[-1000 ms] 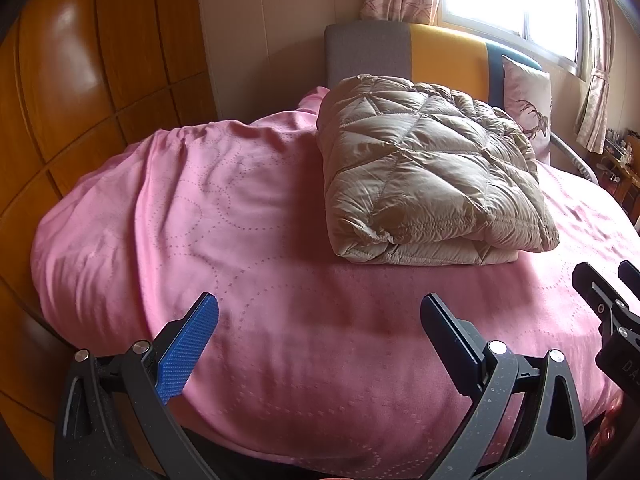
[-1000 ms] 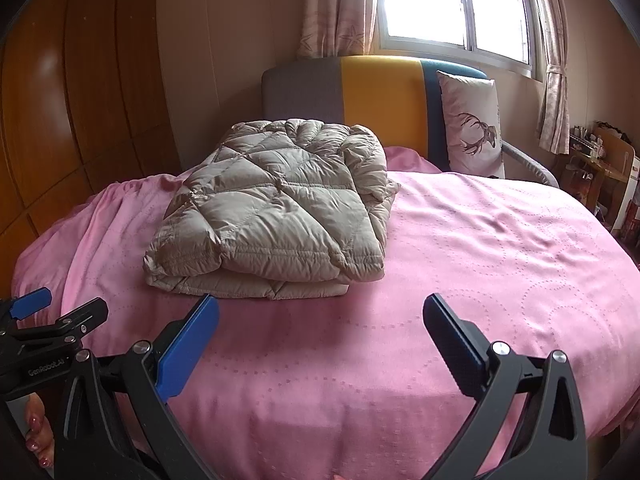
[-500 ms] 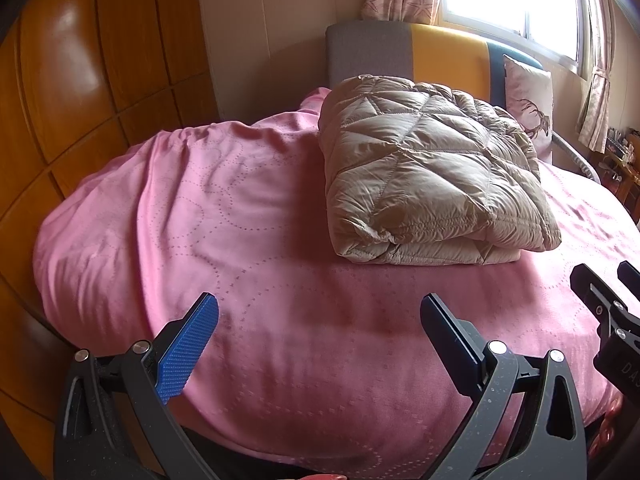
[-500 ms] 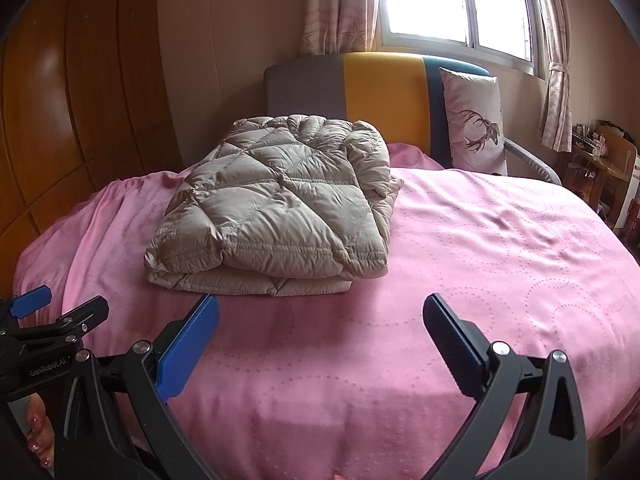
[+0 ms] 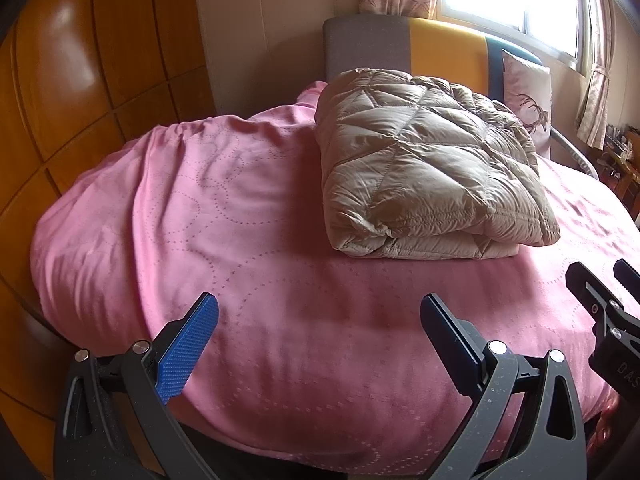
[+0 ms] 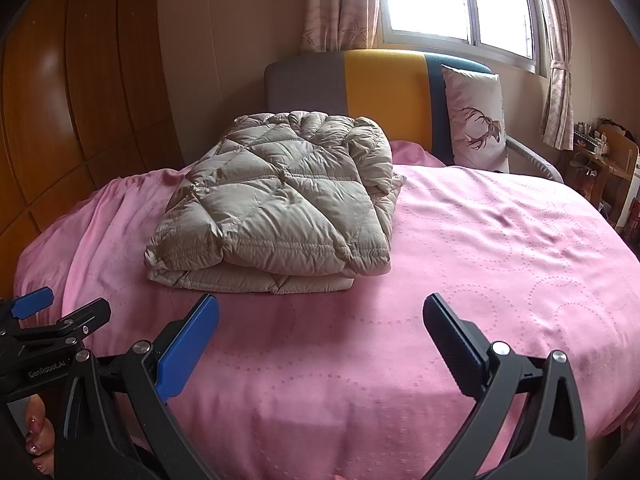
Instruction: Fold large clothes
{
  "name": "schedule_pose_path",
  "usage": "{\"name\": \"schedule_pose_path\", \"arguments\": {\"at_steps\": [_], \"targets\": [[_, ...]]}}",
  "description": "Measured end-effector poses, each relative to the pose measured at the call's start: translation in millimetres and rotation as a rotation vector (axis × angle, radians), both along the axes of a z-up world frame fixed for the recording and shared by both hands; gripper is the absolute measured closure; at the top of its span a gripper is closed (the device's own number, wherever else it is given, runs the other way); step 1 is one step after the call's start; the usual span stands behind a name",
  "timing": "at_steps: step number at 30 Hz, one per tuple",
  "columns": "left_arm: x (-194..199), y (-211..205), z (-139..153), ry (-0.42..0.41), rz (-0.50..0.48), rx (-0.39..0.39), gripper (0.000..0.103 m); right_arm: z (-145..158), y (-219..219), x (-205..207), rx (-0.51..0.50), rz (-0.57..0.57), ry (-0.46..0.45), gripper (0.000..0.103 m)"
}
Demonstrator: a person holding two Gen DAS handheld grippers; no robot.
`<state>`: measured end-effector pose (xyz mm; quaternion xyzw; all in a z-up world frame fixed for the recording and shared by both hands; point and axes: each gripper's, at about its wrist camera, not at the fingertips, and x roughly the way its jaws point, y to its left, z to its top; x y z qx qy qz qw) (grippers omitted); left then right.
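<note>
A: In the left wrist view, how did you hold your left gripper [image 5: 319, 322]?

B: You held it spread wide, nothing between its fingers, above the near edge of the bed [image 5: 248, 280]. The jacket [image 5: 424, 168] lay folded in a thick beige bundle toward the bed's far edge, close to the headboard [image 5: 404, 48], well apart from the fingers. Your right gripper [image 5: 600, 280] poked in at the right side, also over the near edge; its fingers stood a little apart.

A: And the right wrist view?

B: Your right gripper [image 6: 320, 322] was spread just as wide and held nothing. The jacket [image 6: 280, 200] sat on the far left part of the bed [image 6: 500, 260], its folded edge facing you, with a pillow [image 6: 476, 120] leaning at the headboard [image 6: 384, 80] by the far right corner. Your left gripper [image 6: 60, 308] showed at the lower left, parted, with painted fingertips [image 6: 34, 436] below it.
</note>
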<state>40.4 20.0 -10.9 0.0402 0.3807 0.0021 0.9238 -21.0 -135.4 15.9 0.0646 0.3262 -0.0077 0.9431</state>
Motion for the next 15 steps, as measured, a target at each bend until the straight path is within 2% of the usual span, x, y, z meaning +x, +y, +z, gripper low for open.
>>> {"name": "schedule_pose_path", "arguments": {"at_steps": [12,15], "targets": [[-2.9,-3.1,1.2,-0.015,-0.022,-0.019,0.003,-2.2,0.3,2.4,0.004,0.004,0.012,0.002],[-2.4,-4.8,0.9,-0.015,-0.023,0.0,0.003,-2.8,0.3,4.0,0.004,0.002,0.016,0.002]]}}
